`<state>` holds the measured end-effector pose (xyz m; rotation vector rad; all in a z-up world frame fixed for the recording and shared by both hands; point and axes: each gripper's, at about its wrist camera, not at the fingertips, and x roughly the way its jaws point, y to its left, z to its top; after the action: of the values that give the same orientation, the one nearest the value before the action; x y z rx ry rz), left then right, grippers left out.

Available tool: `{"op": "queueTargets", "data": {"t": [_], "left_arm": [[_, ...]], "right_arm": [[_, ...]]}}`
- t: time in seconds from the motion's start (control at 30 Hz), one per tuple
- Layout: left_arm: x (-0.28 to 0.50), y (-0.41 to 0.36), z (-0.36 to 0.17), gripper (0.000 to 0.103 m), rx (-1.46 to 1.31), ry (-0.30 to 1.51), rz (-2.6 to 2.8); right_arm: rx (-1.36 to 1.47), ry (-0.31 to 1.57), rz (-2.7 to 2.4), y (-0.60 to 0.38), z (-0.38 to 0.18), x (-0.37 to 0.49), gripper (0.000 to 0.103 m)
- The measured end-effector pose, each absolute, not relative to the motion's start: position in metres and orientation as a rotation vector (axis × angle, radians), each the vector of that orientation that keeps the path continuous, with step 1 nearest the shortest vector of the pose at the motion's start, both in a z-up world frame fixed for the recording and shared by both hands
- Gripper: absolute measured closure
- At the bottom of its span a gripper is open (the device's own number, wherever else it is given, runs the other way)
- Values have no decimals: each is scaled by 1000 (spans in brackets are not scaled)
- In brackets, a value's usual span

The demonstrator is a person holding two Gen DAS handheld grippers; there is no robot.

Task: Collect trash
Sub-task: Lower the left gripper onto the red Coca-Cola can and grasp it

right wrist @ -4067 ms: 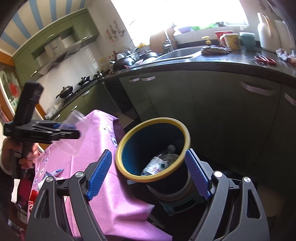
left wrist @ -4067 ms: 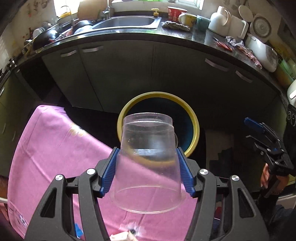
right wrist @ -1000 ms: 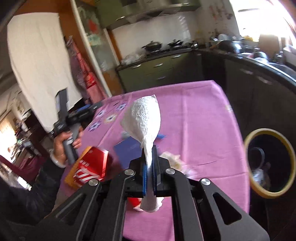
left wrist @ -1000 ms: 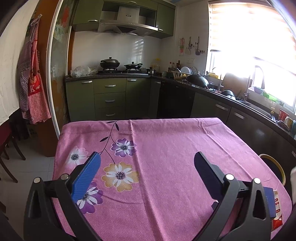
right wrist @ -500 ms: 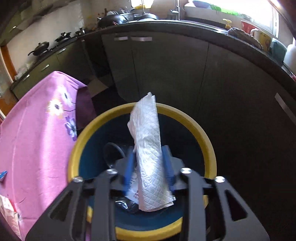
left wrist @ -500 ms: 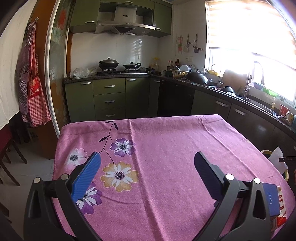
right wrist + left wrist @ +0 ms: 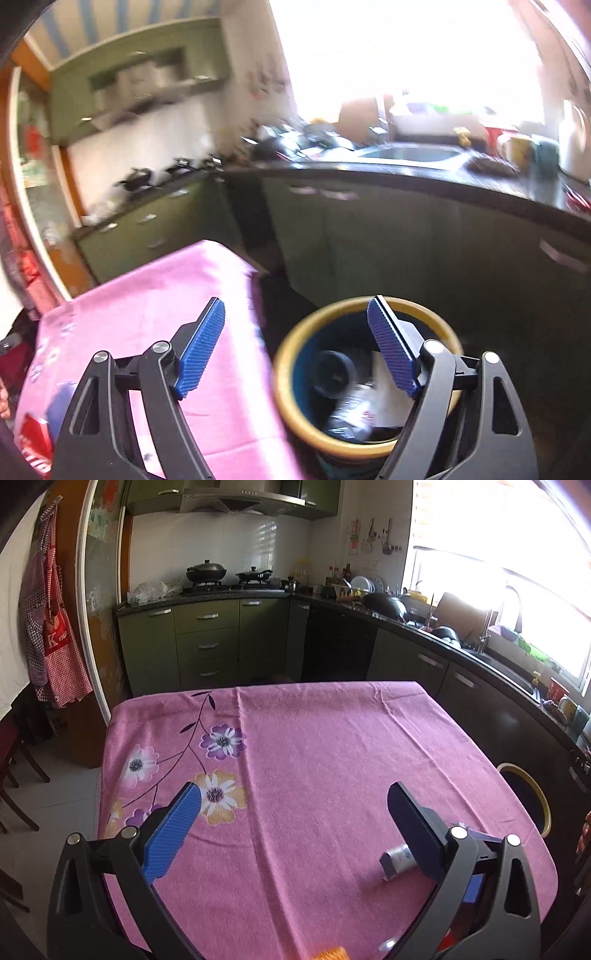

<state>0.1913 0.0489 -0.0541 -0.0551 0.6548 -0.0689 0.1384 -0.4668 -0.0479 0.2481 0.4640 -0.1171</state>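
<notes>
My left gripper [image 7: 291, 812] is open and empty above the pink flowered tablecloth [image 7: 314, 760]. A small grey tube [image 7: 397, 860] lies on the cloth just inside its right finger, with a blue box [image 7: 474, 886] partly hidden behind that finger. My right gripper [image 7: 295, 332] is open and empty above the yellow-rimmed blue bin [image 7: 291, 354] beside the table. The white tissue [image 7: 380, 373] lies inside the bin with a clear cup and a bottle. The bin's rim also shows in the left wrist view [image 7: 532, 782]. The right wrist view is blurred.
A red packet [image 7: 33, 439] lies at the table's near left corner in the right wrist view. An orange scrap [image 7: 330, 953] sits at the bottom edge. Green kitchen cabinets [image 7: 207, 642] and a dark counter with a sink [image 7: 406, 153] surround the table. A chair [image 7: 14, 775] stands left.
My right gripper has opened and the tissue has dropped into the bin; the gripper has lifted and tilted back. My left gripper has dipped slightly toward the table, bringing the grey tube into view.
</notes>
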Motion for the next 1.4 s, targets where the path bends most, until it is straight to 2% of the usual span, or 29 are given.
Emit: {"op": "queueTargets", "data": {"t": [0.27,0.47,0.7,0.83,1.4], "left_arm": [[155,6,-54,7,-118,1064,-180],[140,-21,-68,7,-158,1265,-196],[140,-24,-90,9,-204,1386,-96],[139,-28,-101,16,-212,1460,-63],[159,-41,-136,30,-151,1578,-31]], "right_arm": [[273,457,20,-419,-36,101,24],[348,475,49,-420,-38,76,24],[386,474,90,-435,-46,69,24],[404,476,114,-436,-47,70,24],[426,512,155,-433,-58,79,24]]}}
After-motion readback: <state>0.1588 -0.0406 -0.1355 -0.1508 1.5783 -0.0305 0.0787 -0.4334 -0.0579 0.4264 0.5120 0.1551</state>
